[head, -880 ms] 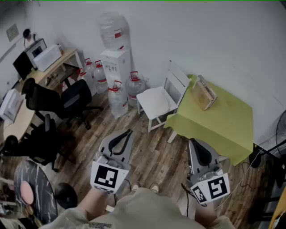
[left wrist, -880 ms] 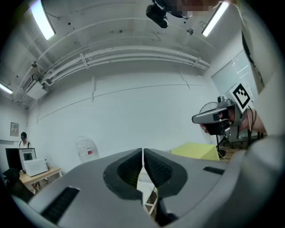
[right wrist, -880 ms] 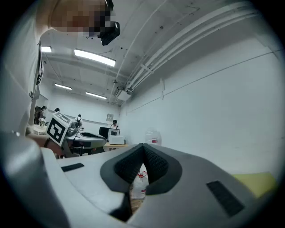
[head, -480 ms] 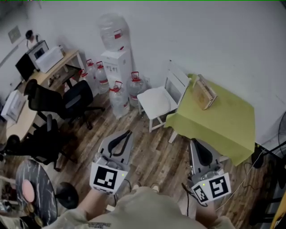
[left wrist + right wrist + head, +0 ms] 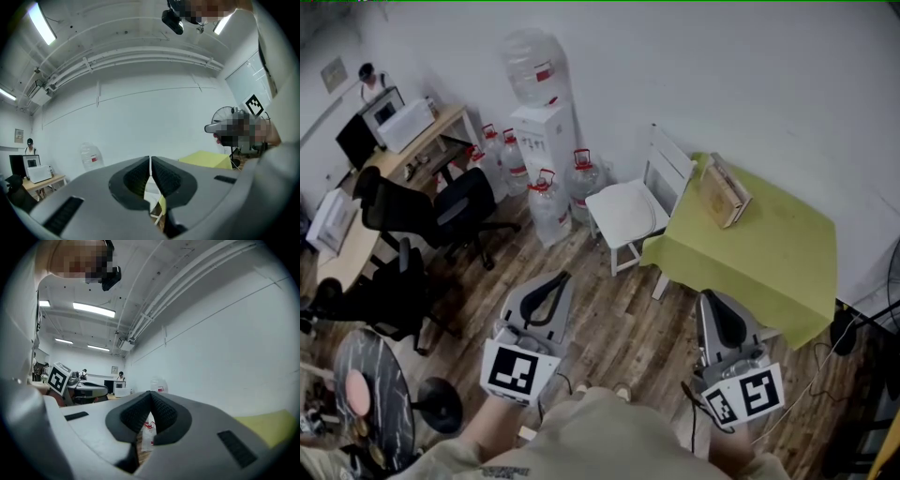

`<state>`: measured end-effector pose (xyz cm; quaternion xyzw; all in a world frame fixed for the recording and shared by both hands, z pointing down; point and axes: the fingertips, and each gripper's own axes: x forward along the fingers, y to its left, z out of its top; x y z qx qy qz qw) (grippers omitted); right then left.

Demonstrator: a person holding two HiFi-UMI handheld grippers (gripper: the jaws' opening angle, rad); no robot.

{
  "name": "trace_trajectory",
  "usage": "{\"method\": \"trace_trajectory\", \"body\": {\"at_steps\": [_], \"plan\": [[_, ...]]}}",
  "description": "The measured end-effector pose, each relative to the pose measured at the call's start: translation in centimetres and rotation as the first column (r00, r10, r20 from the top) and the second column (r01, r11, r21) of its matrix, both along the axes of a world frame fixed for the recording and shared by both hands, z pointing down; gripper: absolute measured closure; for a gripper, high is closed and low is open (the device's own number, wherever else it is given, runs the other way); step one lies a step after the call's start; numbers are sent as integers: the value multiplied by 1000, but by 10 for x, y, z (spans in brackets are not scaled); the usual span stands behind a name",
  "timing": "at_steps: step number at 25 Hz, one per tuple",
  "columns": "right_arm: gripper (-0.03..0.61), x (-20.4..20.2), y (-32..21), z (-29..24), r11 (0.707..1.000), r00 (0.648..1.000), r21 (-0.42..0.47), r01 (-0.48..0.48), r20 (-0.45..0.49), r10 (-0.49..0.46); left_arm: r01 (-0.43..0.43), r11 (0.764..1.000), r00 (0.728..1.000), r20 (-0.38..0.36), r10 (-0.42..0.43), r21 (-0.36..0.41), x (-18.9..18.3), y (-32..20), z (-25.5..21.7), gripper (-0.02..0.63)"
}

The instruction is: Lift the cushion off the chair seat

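Note:
A white chair (image 5: 630,212) stands by the wall, its back toward the green table. Its seat carries a flat white cushion (image 5: 622,208) that I can barely tell from the seat. Both grippers hang low in the head view, well short of the chair. My left gripper (image 5: 564,277) points toward the chair from the lower left, jaws shut and empty. The right gripper (image 5: 710,298) sits near the table's front corner, also shut with nothing held. A slice of the chair shows past the closed left gripper (image 5: 150,160); beyond the closed right gripper (image 5: 150,393) stand water jugs.
A green-clothed table (image 5: 769,258) with a cardboard box (image 5: 727,194) adjoins the chair's right. A water dispenser (image 5: 542,127) and several jugs (image 5: 549,205) stand left of the chair. Black office chairs (image 5: 441,214), a desk (image 5: 408,145) and a round dark table (image 5: 367,394) fill the left.
My left gripper has drifted slightly to the left in the head view. The right gripper and the chair keep their places.

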<state>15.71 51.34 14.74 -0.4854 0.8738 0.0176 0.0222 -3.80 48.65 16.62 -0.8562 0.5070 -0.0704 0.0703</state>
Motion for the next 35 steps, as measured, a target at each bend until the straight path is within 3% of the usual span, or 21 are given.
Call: {"method": "trace_trajectory", "body": {"at_steps": [5, 6, 7, 8, 11, 23, 35], "plan": [[554, 17, 4, 4, 1000, 999, 21, -7, 41, 6, 14, 1000, 999, -29, -14, 14, 13, 11, 3, 583], [504, 21, 4, 4, 999, 999, 26, -19, 50, 18, 31, 999, 999, -42, -30, 18, 13, 12, 3, 583], [395, 25, 2, 4, 999, 998, 27, -29, 54, 27, 52, 998, 997, -57, -51, 22, 12, 11, 2, 537], [347, 28, 1, 5, 999, 998, 26, -35, 55, 33, 72, 997, 995, -72, -70, 27, 10, 10, 2, 413], [347, 36, -1, 7, 998, 997, 20, -52, 55, 50, 93, 995, 991, -96, -91, 20, 6, 8, 5, 383], [347, 32, -45, 23, 998, 998, -12, -63, 19, 63, 65, 998, 995, -80, -66, -16, 8, -34, 25, 383], [347, -3, -164, 45, 996, 998, -73, -57, -15, 56, 60, 996, 994, -83, -65, -60, -21, -149, 45, 383]]}}
